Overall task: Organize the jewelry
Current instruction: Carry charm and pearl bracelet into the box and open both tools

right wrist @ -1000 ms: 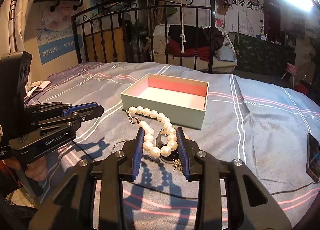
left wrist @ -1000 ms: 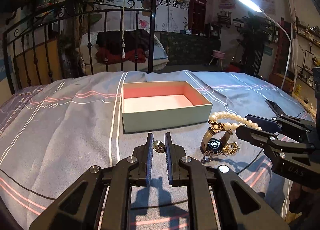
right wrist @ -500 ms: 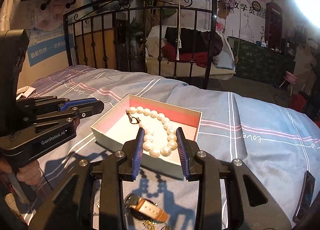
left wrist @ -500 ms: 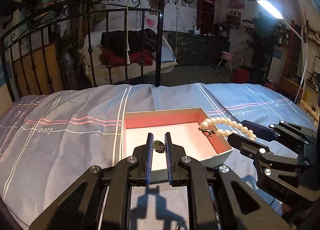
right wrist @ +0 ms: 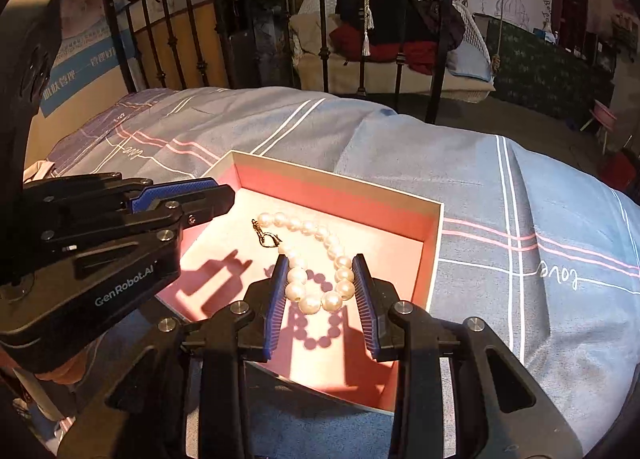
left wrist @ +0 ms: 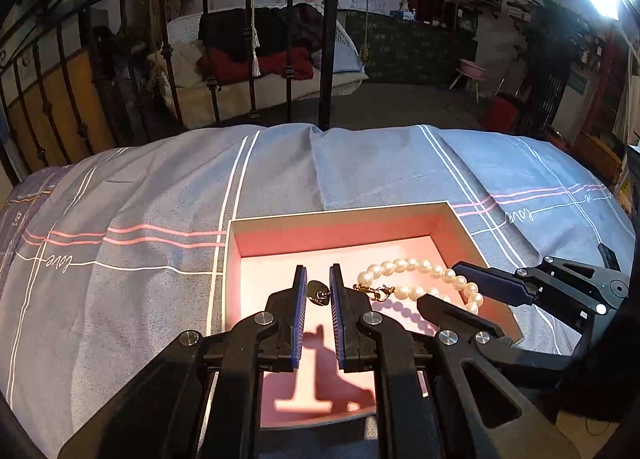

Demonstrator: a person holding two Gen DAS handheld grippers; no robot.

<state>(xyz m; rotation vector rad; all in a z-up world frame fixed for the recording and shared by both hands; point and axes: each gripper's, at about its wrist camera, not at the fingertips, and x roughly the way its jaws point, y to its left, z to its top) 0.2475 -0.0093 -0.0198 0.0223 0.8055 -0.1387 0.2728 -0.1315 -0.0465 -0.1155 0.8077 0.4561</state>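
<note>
I have both grippers over the open box point(right wrist: 434, 243) so each piece falls inside: the left gripper point(left wrist: 318, 295) pinches a small dark charm point(left wrist: 317, 293), the right gripper point(right wrist: 320, 291) clamps the pearl bracelet point(right wrist: 316, 259), 2 pieces hanging above the pink lining.

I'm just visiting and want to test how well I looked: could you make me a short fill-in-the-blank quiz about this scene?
1. The right gripper is shut on a string of ____ beads.
2. The left gripper pinches a small dark charm above the open ____.
3. The inner walls of the box are coloured ____.
4. The box rests on a striped bedspread bearing the word ____.

Missing words: pearl; box; red; love
</note>
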